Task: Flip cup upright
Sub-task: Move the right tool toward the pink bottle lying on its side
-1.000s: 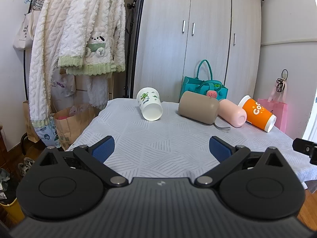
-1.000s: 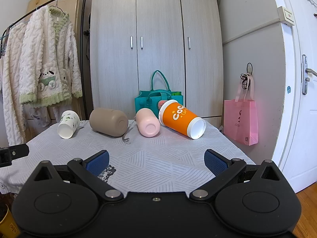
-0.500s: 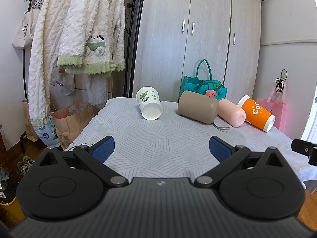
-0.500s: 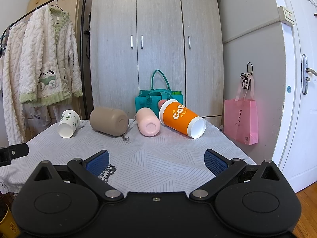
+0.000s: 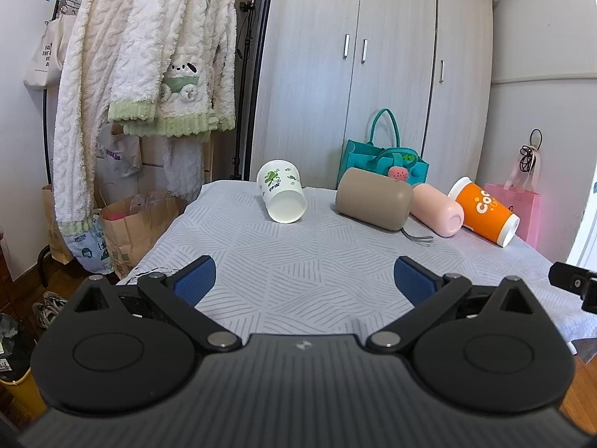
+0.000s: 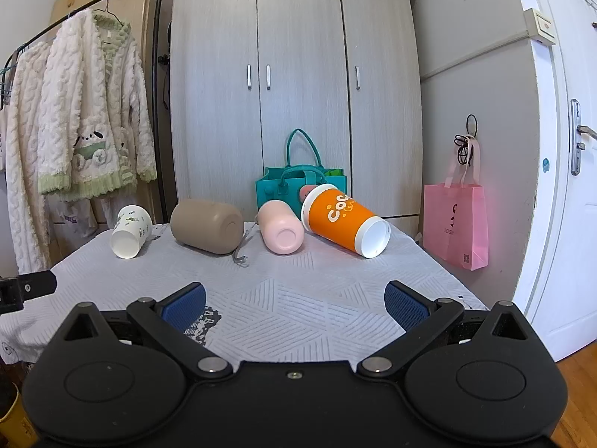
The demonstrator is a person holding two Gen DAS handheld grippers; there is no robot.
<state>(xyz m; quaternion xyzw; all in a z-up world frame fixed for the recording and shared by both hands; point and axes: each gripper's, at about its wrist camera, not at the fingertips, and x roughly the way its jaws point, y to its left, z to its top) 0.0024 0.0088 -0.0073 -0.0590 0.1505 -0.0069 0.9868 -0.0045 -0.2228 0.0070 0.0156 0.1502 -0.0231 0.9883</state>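
Several cups lie on their sides in a row at the far end of the table: a white cup with green prints (image 5: 281,196) (image 6: 130,231), a tan cup (image 5: 373,203) (image 6: 207,226), a pink cup (image 5: 438,214) (image 6: 280,231) and an orange cup (image 5: 485,214) (image 6: 345,220). My left gripper (image 5: 304,280) is open and empty above the near table edge, well short of the cups. My right gripper (image 6: 294,302) is open and empty, also at the near edge.
The table (image 5: 317,261) has a grey patterned cloth. A teal bag (image 6: 298,186) stands behind the cups before a wardrobe (image 6: 294,93). Robes hang on a rack (image 5: 149,74) to the left. A pink bag (image 6: 457,224) hangs at the right by a door.
Both grippers stay open and nearly still. The left wrist view has shifted very slightly; the cups have not moved.
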